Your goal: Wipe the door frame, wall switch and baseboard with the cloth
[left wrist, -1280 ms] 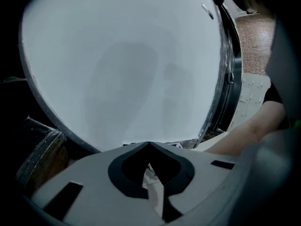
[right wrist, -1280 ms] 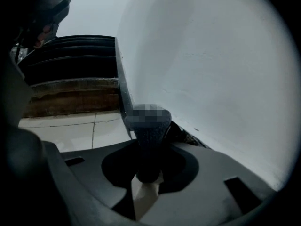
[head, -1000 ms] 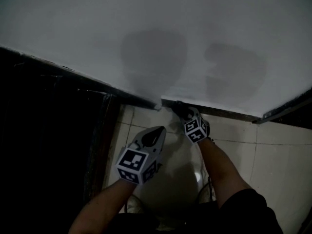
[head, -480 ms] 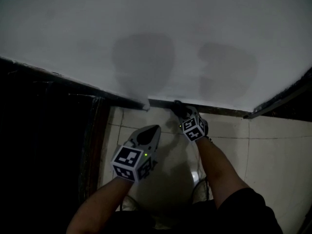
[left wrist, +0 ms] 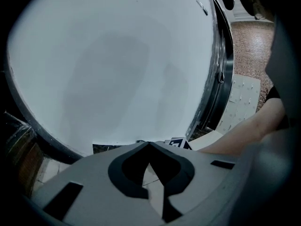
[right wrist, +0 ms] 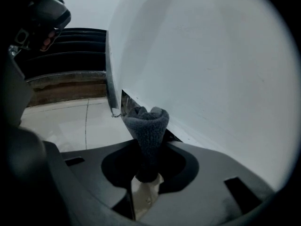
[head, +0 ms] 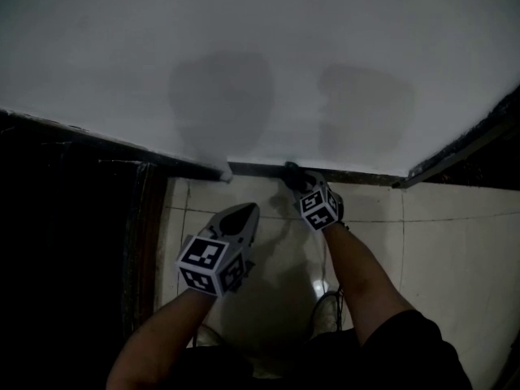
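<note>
Cloth (right wrist: 146,124), grey and fuzzy, stands up in a rolled bunch from the right gripper (right wrist: 143,174), whose jaws are clamped on its lower end. In the head view the same gripper (head: 294,179) reaches down to the foot of the white wall (head: 244,47). There the cloth's tip (head: 291,171) meets the dark baseboard (head: 366,176), a short way right of the wall's outer corner. Whether the cloth presses on the baseboard or only touches it is hard to tell in the dim light.

The left gripper (head: 246,213) hangs over the pale tiled floor (head: 455,242), nearer the person and well apart from the baseboard, pointing toward that same corner. Its own view shows its jaws (left wrist: 149,145) drawn together at the tips, with nothing between them. Both forearms enter from the lower edge of the head view. Two soft grey shadows lie on the wall above the grippers.
</note>
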Available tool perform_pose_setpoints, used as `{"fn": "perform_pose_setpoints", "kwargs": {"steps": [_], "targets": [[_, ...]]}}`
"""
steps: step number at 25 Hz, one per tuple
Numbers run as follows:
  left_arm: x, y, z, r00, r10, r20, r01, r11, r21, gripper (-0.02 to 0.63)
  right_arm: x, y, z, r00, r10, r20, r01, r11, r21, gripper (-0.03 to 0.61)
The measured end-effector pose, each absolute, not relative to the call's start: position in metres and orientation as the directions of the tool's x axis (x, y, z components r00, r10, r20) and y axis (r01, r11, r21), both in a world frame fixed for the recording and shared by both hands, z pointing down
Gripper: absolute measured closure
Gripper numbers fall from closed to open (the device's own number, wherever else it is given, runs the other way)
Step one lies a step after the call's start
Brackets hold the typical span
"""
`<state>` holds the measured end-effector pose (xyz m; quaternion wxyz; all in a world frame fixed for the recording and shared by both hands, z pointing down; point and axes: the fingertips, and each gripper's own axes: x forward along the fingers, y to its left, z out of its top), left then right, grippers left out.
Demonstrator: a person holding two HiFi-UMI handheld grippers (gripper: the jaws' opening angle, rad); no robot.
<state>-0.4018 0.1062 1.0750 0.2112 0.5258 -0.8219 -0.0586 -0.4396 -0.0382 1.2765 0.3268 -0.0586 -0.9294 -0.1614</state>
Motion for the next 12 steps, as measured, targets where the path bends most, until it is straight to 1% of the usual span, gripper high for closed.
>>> {"fn": "perform_pose_setpoints", "kwargs": {"steps": [9,12], "targets": [[-0.397,0.085,1.082,-0.339,-0.896,0.286,-0.838,0.426,0.340,0.623,-0.421,-0.064,1.266,-0.783,-0.018,0.622,0.195,0.942,0.273,0.486],[-0.398,0.081,1.084,-0.341,-0.895,0.287,-0.838,0.428,0.339,0.623,-0.412,-0.078,1.278,-0.772,-0.037,0.635,0.168,0.951,0.260,0.487]]}}
